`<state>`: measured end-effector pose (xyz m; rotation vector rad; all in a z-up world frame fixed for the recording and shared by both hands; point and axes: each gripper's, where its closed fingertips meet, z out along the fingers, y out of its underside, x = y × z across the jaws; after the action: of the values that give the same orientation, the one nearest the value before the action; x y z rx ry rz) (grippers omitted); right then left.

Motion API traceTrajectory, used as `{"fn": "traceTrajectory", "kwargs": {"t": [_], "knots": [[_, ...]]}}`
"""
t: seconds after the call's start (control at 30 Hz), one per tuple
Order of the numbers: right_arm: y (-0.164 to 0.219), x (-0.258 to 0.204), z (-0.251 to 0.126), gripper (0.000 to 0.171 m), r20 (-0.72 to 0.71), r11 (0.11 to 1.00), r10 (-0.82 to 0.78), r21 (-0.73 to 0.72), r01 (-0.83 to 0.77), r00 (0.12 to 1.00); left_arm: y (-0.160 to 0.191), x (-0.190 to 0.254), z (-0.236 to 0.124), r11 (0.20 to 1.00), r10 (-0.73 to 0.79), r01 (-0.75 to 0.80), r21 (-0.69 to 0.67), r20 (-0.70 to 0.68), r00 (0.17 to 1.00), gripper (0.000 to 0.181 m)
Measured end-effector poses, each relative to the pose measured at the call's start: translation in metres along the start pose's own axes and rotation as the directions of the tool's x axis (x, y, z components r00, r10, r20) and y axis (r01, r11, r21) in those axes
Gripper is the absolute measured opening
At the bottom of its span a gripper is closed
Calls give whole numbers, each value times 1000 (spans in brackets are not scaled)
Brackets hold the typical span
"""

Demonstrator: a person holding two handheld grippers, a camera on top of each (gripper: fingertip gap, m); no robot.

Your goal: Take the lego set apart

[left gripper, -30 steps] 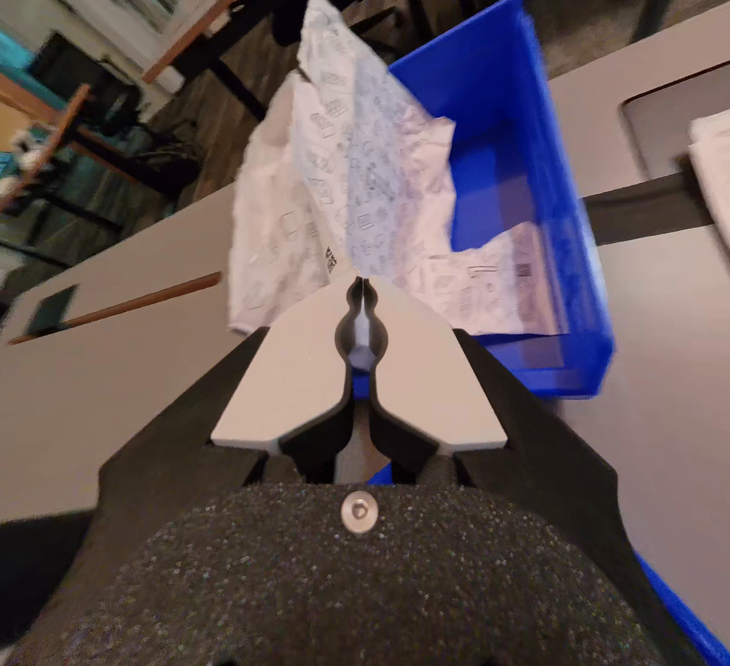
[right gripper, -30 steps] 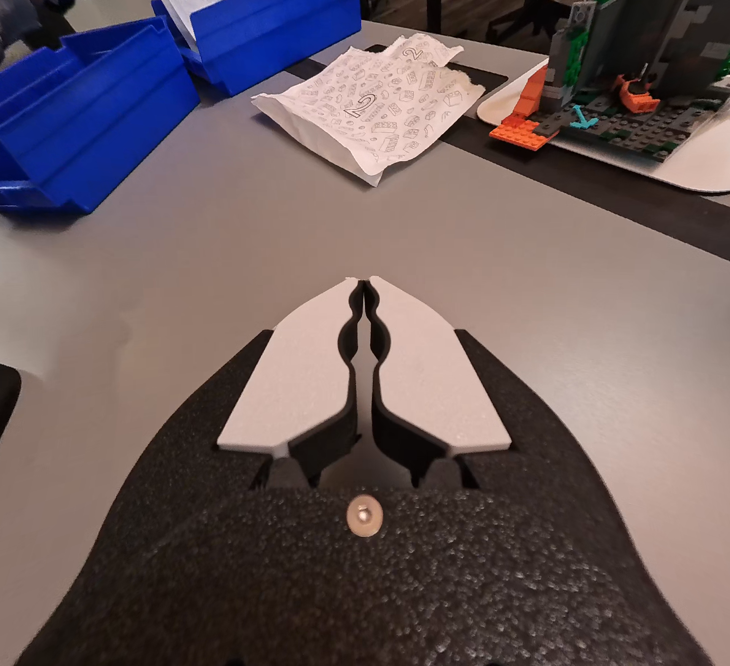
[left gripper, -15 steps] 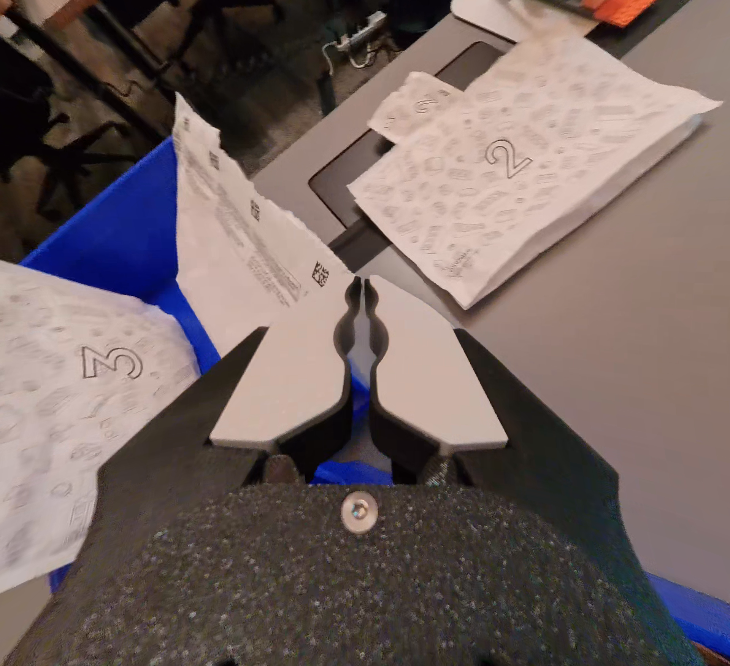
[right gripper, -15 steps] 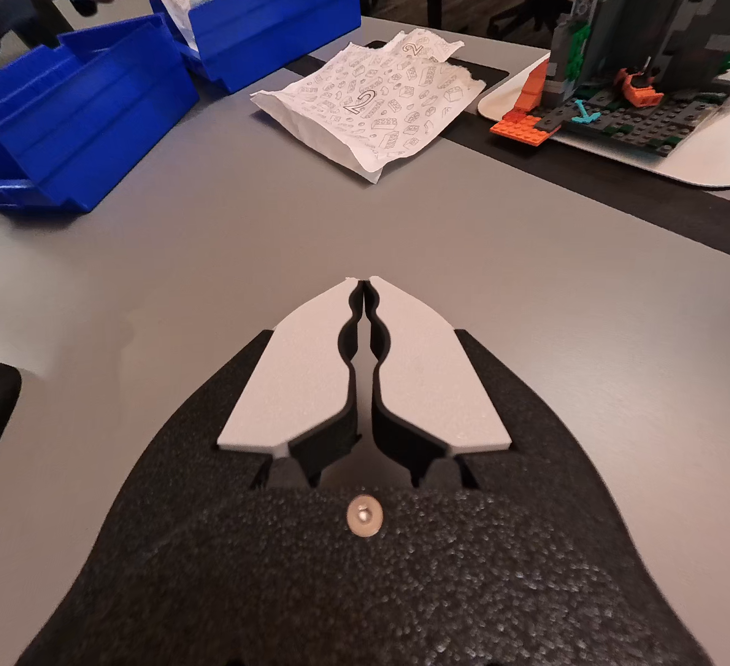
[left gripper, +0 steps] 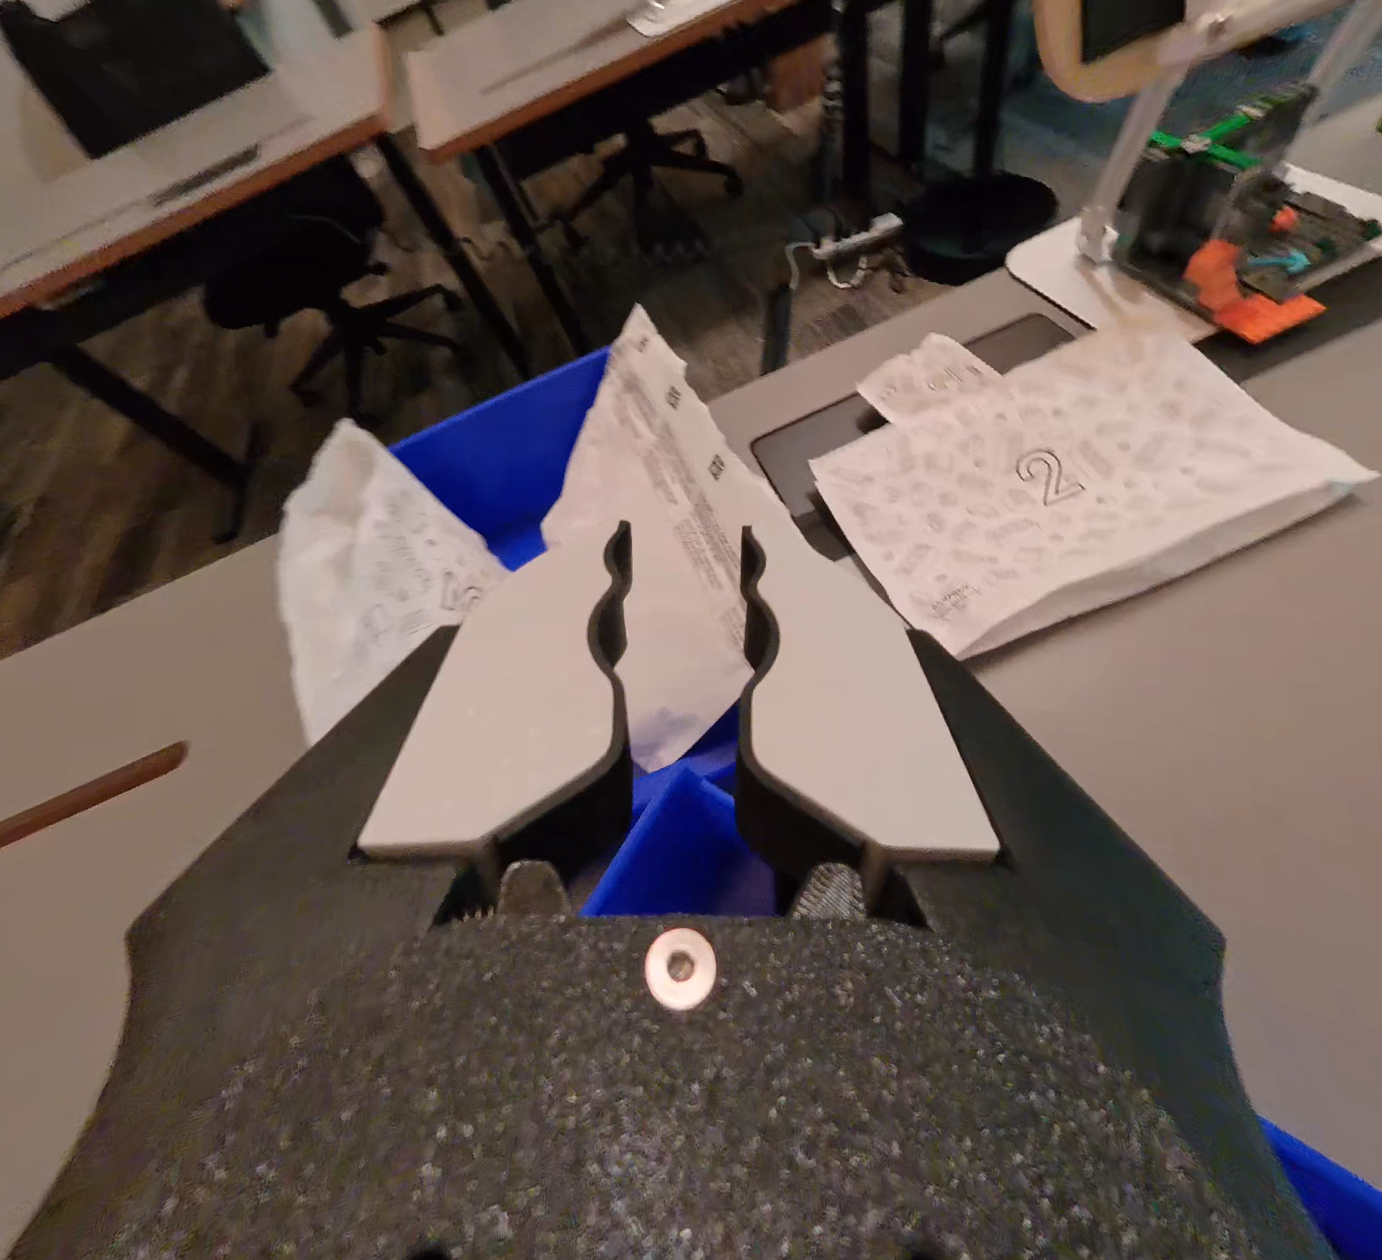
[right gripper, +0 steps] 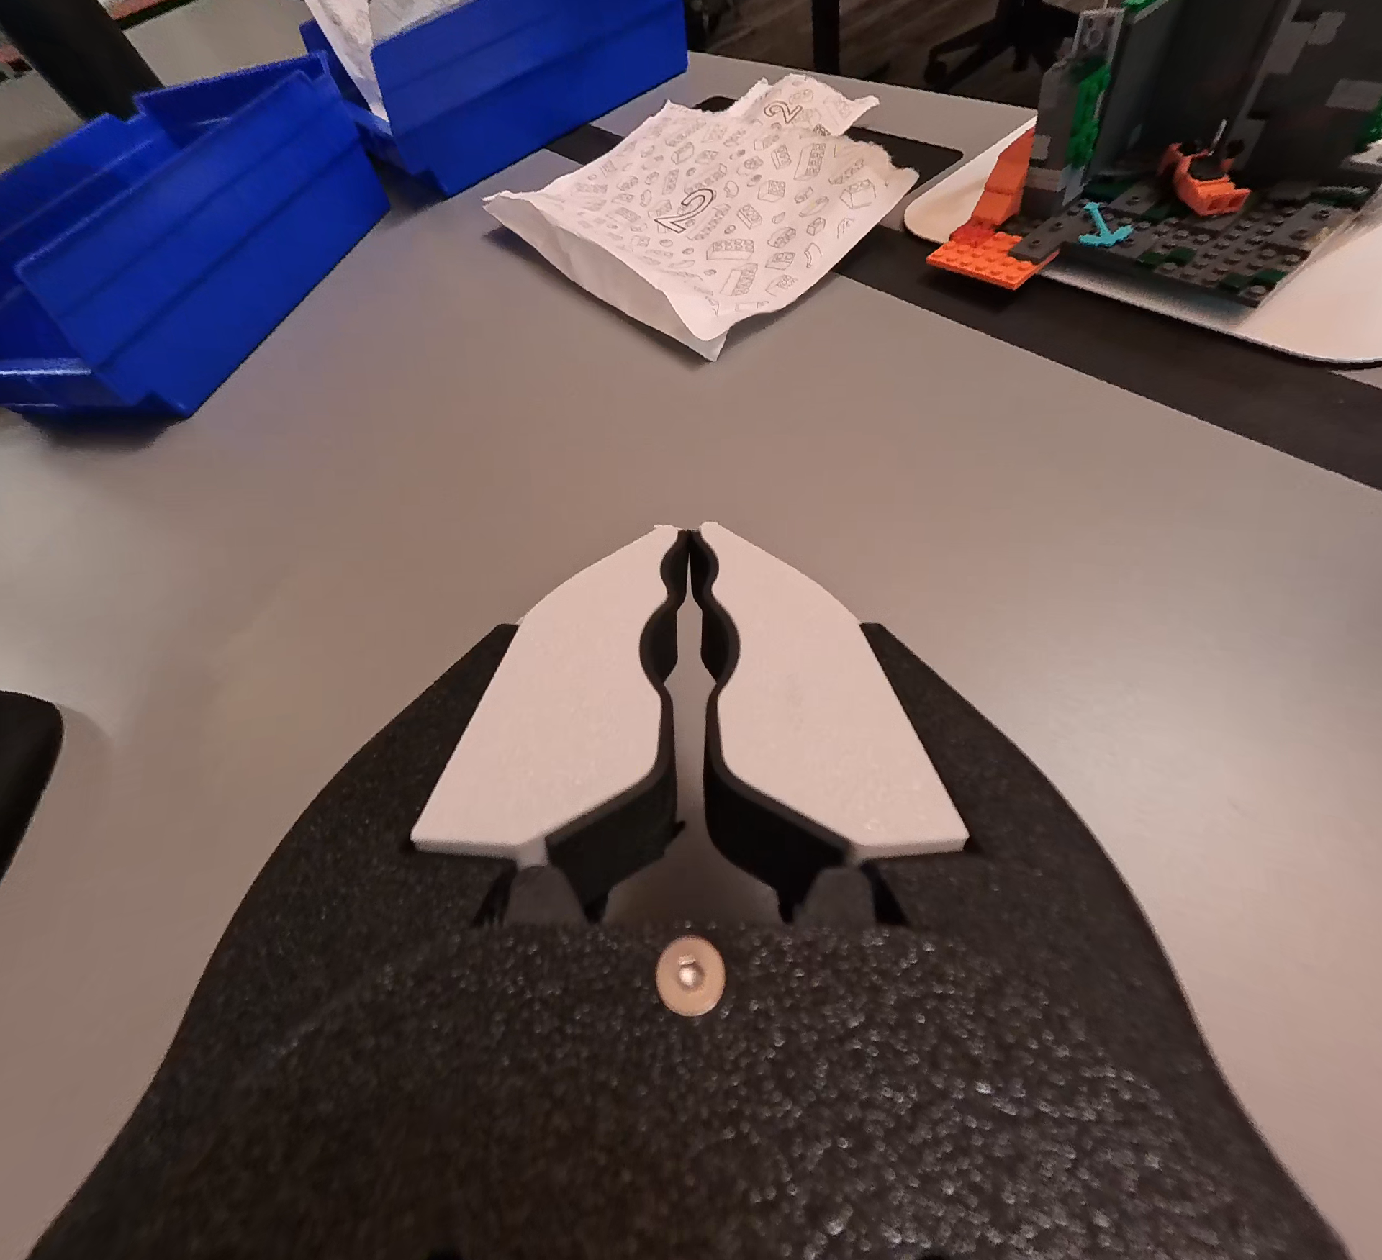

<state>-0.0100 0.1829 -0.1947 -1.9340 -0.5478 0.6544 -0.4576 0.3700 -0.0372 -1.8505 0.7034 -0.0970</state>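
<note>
Left wrist view: left gripper [left gripper: 682, 536] over blue bin [left gripper: 501, 469], jaws apart, nothing held; paper bags [left gripper: 673, 514] stand in bin.

Right wrist view: right gripper [right gripper: 686, 532] above tabletop [right gripper: 748, 439], jaws together, empty. Lego set [right gripper: 1196, 132] far right, looks fully built; disassembly prob. not started.

The lego set [right gripper: 1196, 125] stands assembled and upright on a pale tray [right gripper: 1338, 319] at the far right of the tabletop [right gripper: 748, 446]. Tall dark grey walls with green strips along the top rise from a dark studded baseplate. Orange pieces sit at its near left corner and inside, with a small teal piece between them. In the left wrist view the set [left gripper: 1234, 230] shows blurred, far right.
</note>
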Motion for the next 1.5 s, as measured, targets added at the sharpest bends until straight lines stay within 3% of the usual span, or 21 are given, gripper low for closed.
{"fn": "traceTrajectory", "kwargs": {"t": [0.17, 0.23, 0.4, 0.6, 0.83, 1.03, 1.3, 1.5], "knots": [[-9, 1, -4, 0, -13, 999, -12, 31, 12, 1000, -32, 20, -42, 989, 3, -30, 147, 182, 983, 1], [-14, 4, -7, 0, -38, 998, -22, 53, 24, 999, -42, 43, -52, 975, -38, -6, 221, 195, 980, 0], [-32, 16, -22, 1, -146, 987, -48, 142, 69, 988, -62, 142, -44, 947, -93, 62, 315, 83, 992, 0], [-55, 25, -46, 0, -245, 965, -66, 233, 125, 967, -78, 272, -8, 932, -122, 153, 329, -114, 986, 0], [-70, 46, -73, 0, -446, 938, -134, 231, 258, 885, -86, 372, 38, 849, -374, 457, 266, -308, 875, 0], [-54, 71, -67, 0, -490, 957, -124, 172, 235, 863, -60, 399, 104, 862, -428, 470, 190, -223, 876, 0], [-52, 102, -4, 5, -473, 978, -93, 122, 169, 876, -23, 390, 183, 933, -343, 353, 71, -129, 931, 0], [-40, 123, 47, 2, -384, 992, -80, 59, 111, 920, 1, 394, 212, 922, -387, 377, -90, -203, 899, 10]]}}
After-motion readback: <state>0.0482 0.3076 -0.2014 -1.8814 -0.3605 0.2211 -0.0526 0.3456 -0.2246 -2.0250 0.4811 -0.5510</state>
